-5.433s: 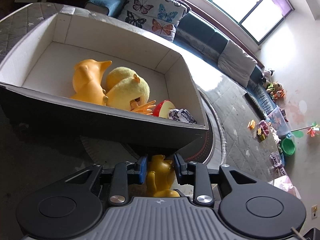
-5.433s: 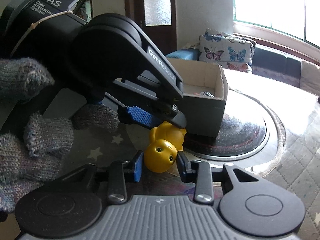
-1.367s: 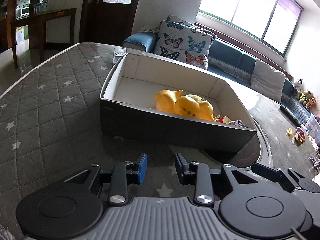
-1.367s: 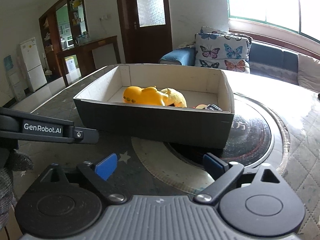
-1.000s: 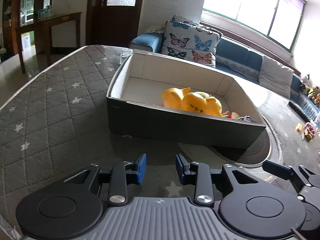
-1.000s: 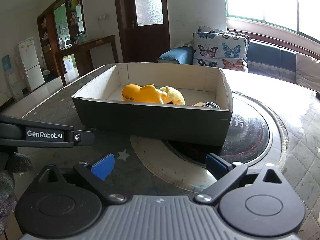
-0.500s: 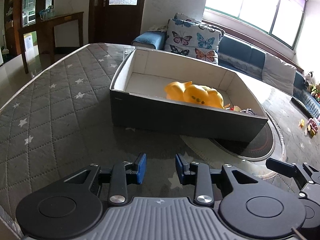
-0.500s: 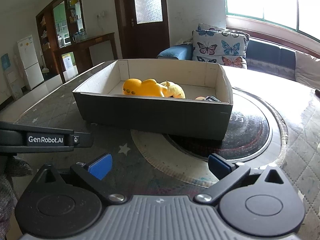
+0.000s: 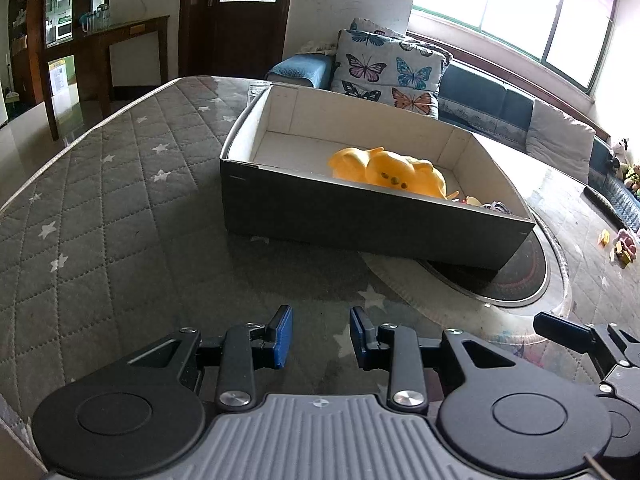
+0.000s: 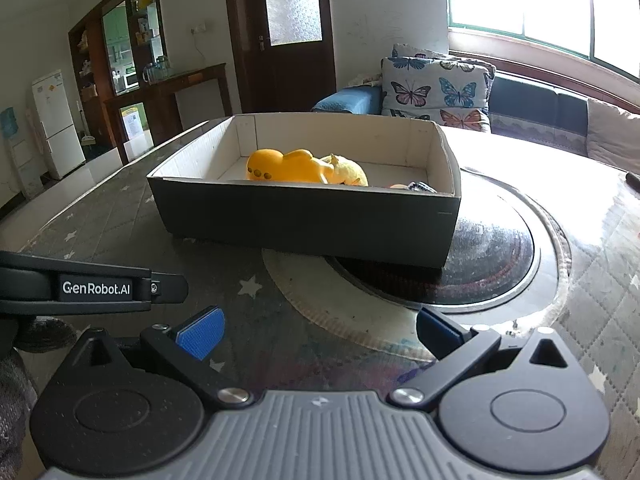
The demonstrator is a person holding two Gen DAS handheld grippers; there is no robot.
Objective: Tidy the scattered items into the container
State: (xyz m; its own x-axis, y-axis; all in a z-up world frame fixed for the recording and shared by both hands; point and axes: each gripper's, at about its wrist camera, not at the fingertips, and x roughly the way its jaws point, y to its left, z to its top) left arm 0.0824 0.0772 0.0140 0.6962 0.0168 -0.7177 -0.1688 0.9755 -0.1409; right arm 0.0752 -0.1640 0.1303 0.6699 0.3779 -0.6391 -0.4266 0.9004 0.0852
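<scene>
A dark cardboard box (image 9: 360,224) with a white inside stands on the table and also shows in the right wrist view (image 10: 304,216). In it lie yellow toy ducks (image 9: 388,170), which show in the right wrist view too (image 10: 296,168), with small items at its right end. My left gripper (image 9: 320,338) is empty, its blue pads (image 9: 282,336) a small gap apart, low over the table in front of the box. My right gripper (image 10: 320,330) is wide open and empty, also in front of the box. The left gripper's arm (image 10: 92,288) shows at the left of the right wrist view.
The table has a grey quilted star cover (image 9: 100,208) and a round dark glass turntable (image 10: 492,260) under the box's right end. A sofa with butterfly cushions (image 9: 384,68) stands behind. Toys lie on the floor (image 9: 620,240) at the right.
Since 5.4 s ago the yellow duck left my left gripper and lies in the box. Both grippers have drawn back from the box; over the last second they drift slightly further back.
</scene>
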